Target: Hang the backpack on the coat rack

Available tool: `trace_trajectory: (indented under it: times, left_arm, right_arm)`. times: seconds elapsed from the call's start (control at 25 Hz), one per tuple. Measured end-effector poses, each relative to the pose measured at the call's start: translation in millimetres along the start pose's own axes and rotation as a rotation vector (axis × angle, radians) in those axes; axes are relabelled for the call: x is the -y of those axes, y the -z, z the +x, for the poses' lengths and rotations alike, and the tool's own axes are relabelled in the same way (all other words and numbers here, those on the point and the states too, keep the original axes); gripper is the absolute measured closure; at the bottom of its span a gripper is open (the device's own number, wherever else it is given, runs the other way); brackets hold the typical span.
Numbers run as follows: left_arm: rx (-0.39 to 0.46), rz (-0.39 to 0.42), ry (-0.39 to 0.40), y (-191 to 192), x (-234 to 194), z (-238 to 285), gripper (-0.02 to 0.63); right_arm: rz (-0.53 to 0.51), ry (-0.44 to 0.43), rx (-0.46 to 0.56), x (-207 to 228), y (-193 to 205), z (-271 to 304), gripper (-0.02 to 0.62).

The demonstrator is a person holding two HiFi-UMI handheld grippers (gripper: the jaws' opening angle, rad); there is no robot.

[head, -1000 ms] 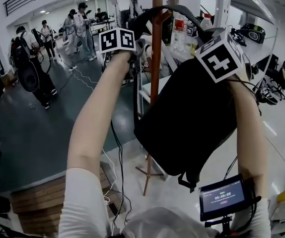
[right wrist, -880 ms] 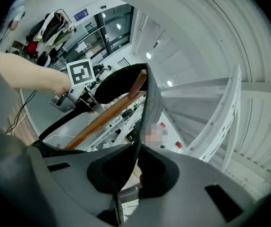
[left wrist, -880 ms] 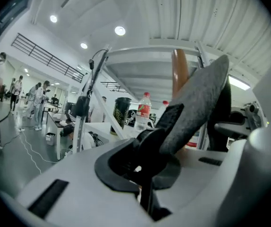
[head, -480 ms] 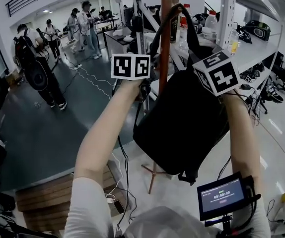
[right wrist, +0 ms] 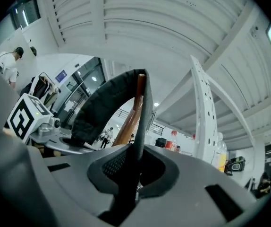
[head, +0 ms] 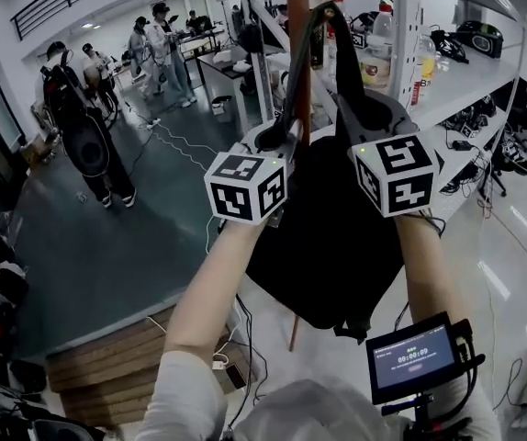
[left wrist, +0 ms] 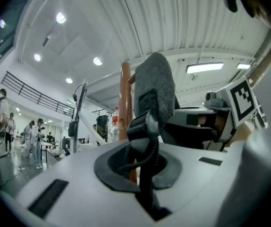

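The black backpack (head: 337, 237) hangs in front of me against the brown coat rack pole (head: 297, 26). Its top strap (head: 323, 26) loops up around the pole's upper end. My left gripper (head: 277, 141) is shut on a grey padded strap (left wrist: 154, 89) to the left of the pole (left wrist: 125, 103). My right gripper (head: 371, 118) is shut on a black strap (right wrist: 140, 126) to the right of it, with the pole (right wrist: 138, 98) showing behind the loop. In each gripper view the strap runs straight into the closed jaws of the left gripper (left wrist: 144, 141) and the right gripper (right wrist: 133, 160).
A white metal shelf rack (head: 410, 53) with bottles stands close on the right. A wooden platform (head: 107, 375) lies at the lower left, with cables on the floor beside it. Several people stand at the back left. A small screen (head: 412, 356) sits by my right forearm.
Both grippers have come down and closer together. The left one moved right toward the pole and rolled. The backpack stays held, its top loop now stretched up along the pole.
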State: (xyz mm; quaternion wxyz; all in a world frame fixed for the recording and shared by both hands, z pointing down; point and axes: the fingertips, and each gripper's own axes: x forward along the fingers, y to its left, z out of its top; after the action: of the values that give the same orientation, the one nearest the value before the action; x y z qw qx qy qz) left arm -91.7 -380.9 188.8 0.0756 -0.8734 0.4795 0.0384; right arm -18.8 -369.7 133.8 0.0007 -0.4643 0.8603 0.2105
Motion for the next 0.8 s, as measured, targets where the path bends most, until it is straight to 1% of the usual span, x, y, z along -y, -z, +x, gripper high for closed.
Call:
trace_trajectory:
  times: [0.08, 0.16, 0.28, 0.32, 0.4, 0.48, 0.52, 0.56, 0.68, 0.72, 0.8]
  left_arm:
    - [0.037, 0.011, 0.011, -1.1, 12.4, -4.5, 0.598]
    - [0.069, -0.002, 0.024, -3.7, 22.2, -10.2, 0.595]
    - [0.120, -0.032, 0.027, -10.0, 21.5, -28.6, 0.539]
    - [0.135, -0.039, 0.027, -12.0, 19.4, -35.8, 0.515]
    - [0.151, -0.045, 0.034, -13.8, 19.4, -46.5, 0.465]
    - [0.157, -0.024, 0.044, -14.2, 25.3, -53.9, 0.420]
    - [0.160, -0.005, 0.049, -14.4, 28.9, -57.5, 0.395]
    - [0.163, 0.014, 0.053, -14.5, 32.3, -61.1, 0.369]
    - [0.177, 0.042, 0.069, -14.0, 40.4, -70.8, 0.327]
    - [0.184, 0.044, 0.070, -13.2, 42.7, -73.7, 0.322]
    - [0.203, 0.043, 0.062, -11.4, 45.6, -80.0, 0.321]
  right_arm:
    - [0.030, 0.002, 0.044, 0.3, 1.5, -5.8, 0.555]
    - [0.035, 0.008, 0.081, 1.7, 1.0, -11.6, 0.554]
    - [0.019, 0.025, 0.137, -2.4, -6.9, -15.7, 0.544]
    - [0.041, 0.021, 0.163, -4.6, -11.2, -17.1, 0.533]
    - [0.135, -0.018, 0.220, -7.3, -17.2, -21.2, 0.499]
    - [0.218, -0.065, 0.271, -8.7, -19.7, -26.8, 0.449]
    - [0.238, -0.076, 0.300, -9.0, -21.3, -30.7, 0.437]
    - [0.248, -0.077, 0.336, -8.7, -23.7, -35.5, 0.434]
    - [0.291, -0.070, 0.483, -5.9, -32.2, -55.7, 0.434]
    - [0.311, -0.074, 0.517, -5.6, -31.5, -61.8, 0.434]
    - [0.341, -0.086, 0.544, -6.7, -24.6, -70.9, 0.434]
